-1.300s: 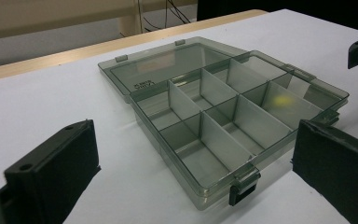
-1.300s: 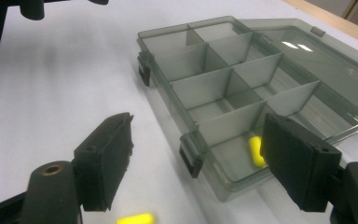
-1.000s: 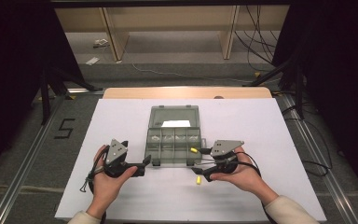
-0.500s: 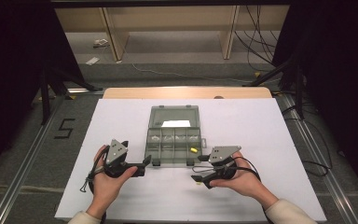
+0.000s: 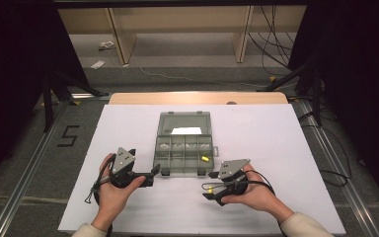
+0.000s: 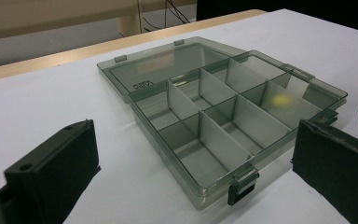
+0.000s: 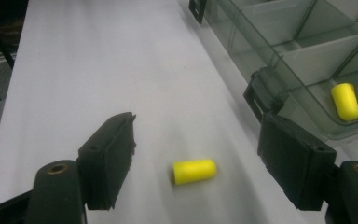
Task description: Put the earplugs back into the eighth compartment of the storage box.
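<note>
- Nearest us, our right gripper (image 7: 196, 158) has its jaws spread wide around a yellow earplug (image 7: 194, 171) lying loose on the tabletop (image 5: 276, 133).
- It's round: we judge a skewed squeeze could roll it away.
- Our left gripper (image 6: 196, 182) sits open, empty, at the organizer box's (image 5: 183, 155) near corner.
- Farther in, a second earplug (image 7: 345, 101) rests in an end compartment.

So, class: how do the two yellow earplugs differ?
The loose earplug lies on the white table between the right claw's open jaws; the boxed earplug sits inside a corner compartment of the organiser box. They point different ways. Both are yellow, rounded cylinders.
</note>
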`<state>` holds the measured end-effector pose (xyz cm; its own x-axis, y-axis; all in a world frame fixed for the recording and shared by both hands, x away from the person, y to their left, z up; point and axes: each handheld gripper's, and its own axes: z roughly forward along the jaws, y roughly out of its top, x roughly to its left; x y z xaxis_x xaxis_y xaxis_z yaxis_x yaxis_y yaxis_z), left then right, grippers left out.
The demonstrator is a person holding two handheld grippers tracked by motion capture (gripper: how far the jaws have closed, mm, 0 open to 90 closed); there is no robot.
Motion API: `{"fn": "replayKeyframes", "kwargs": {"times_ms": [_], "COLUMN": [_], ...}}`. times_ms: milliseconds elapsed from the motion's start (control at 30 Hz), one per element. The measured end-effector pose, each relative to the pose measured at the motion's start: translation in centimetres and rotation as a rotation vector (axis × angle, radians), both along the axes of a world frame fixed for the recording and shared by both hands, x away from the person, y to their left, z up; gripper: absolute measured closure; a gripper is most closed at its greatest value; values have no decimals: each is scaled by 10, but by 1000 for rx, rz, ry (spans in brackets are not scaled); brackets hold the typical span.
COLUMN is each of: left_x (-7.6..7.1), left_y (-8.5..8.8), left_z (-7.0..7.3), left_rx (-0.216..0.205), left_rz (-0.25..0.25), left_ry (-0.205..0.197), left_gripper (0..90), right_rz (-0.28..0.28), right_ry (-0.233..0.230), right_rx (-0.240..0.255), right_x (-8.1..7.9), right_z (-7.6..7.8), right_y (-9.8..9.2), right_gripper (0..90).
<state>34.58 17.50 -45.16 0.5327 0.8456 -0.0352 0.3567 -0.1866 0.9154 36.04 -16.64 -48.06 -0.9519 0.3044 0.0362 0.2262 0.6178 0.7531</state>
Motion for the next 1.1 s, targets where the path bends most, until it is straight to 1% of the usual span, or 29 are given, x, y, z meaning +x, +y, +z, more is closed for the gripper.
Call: {"fn": "replayKeyframes", "kwargs": {"times_ms": [333,567,833,1100], "left_x": [0,0,0,0], "left_y": [0,0,0,0], "left_z": [0,0,0,0], "left_rx": [0,-1,-1,-1], "left_rz": [0,0,0,-1], "left_ry": [0,0,0,0], "left_gripper": [1,1,1,1], "right_rz": [4,8,18,18], "right_ry": [9,9,15,-2], "right_rx": [-42,-52,-75,-82], "right_x": [1,1,1,1], "right_z": [-7,-9,-11,-12], "right_y": [1,2,2,2], "right_gripper": [330,372,409,458]}}
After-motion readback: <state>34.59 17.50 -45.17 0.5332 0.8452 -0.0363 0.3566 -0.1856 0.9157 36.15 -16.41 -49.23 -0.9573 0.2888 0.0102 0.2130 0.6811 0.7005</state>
